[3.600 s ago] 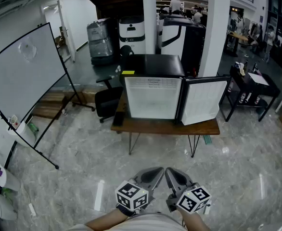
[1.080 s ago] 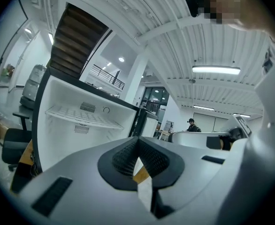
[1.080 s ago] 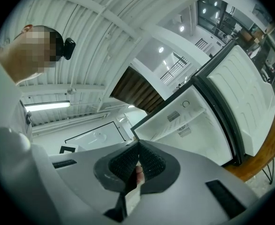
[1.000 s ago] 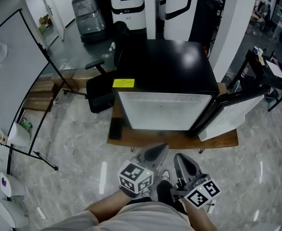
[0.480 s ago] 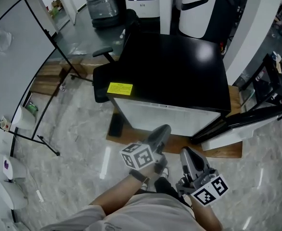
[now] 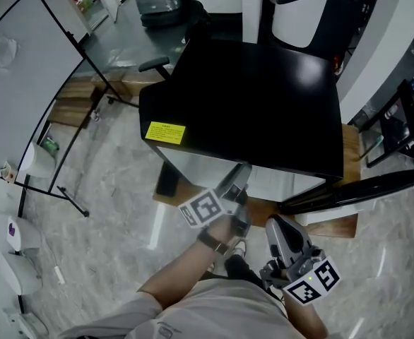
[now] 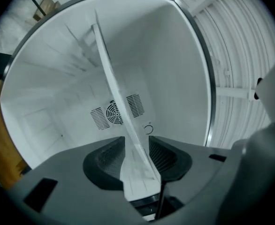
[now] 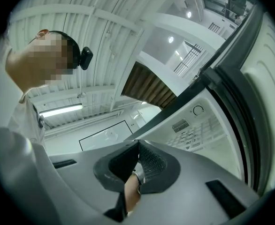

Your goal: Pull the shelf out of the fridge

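Note:
A black mini fridge (image 6: 256,97) stands on a wooden table (image 6: 336,224), its door (image 6: 362,189) swung open to the right. My left gripper (image 6: 241,176) reaches into the fridge's front opening. In the left gripper view the white shelf (image 7: 110,76) runs edge-on through the white interior, and its front edge lies between the jaws of the left gripper (image 7: 136,151), which are opening. My right gripper (image 6: 278,226) hangs back, low and right of the left one, shut and empty; its pads meet in the right gripper view (image 8: 138,159).
A whiteboard on a stand (image 6: 16,69) is at the left, and a black office chair (image 6: 157,66) sits behind the fridge's left side. A yellow label (image 6: 164,131) marks the fridge's top front corner. A black rack (image 6: 405,119) stands at the right.
The view has closed in over the fridge. My left gripper has moved forward from near my body into the fridge opening. The right gripper has stayed low beside me.

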